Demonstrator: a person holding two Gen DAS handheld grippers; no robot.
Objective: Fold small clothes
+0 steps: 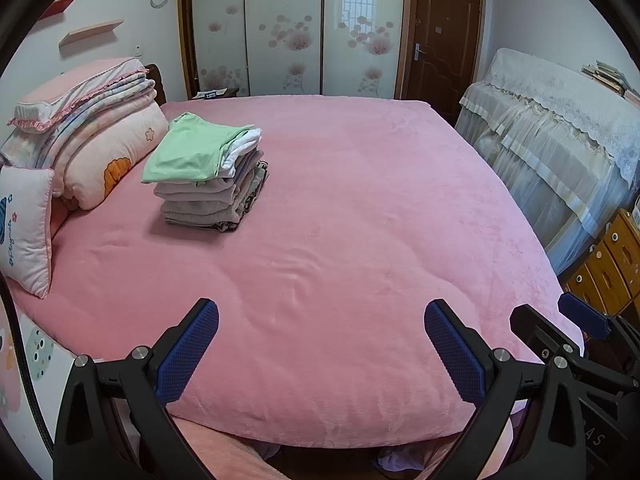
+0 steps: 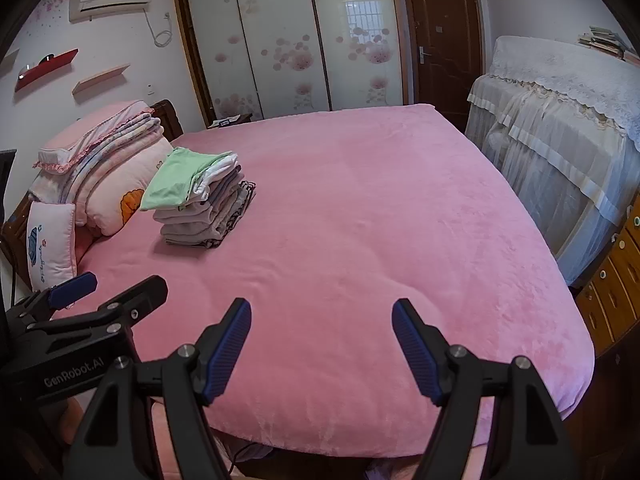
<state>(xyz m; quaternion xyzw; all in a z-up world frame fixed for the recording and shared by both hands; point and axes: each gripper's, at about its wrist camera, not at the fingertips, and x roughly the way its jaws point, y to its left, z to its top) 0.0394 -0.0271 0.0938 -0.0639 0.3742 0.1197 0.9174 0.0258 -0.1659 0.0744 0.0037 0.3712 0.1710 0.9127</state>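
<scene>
stack: we've got a neat pile of folded small clothes, mint green piece on top, a white one under it, then greys and a dark patterned one at the bottom.
top piece: it overhangs the pile on the pillow side and looks a bit tilted.
where: on the pink bed, at about 10 o'clock from our grippers in both views, near the pillows but not touching as far as we can see.
long axis: the pile is roughly squarish, so honestly we can't call a long axis; the folded edges face 3 o'clock, toward the bare middle of the bed.
left gripper: spread wide, nothing between the blue pads, hanging over the near edge of the bed.
right gripper: same deal, spread apart and holding nothing, just beside the left one.
</scene>
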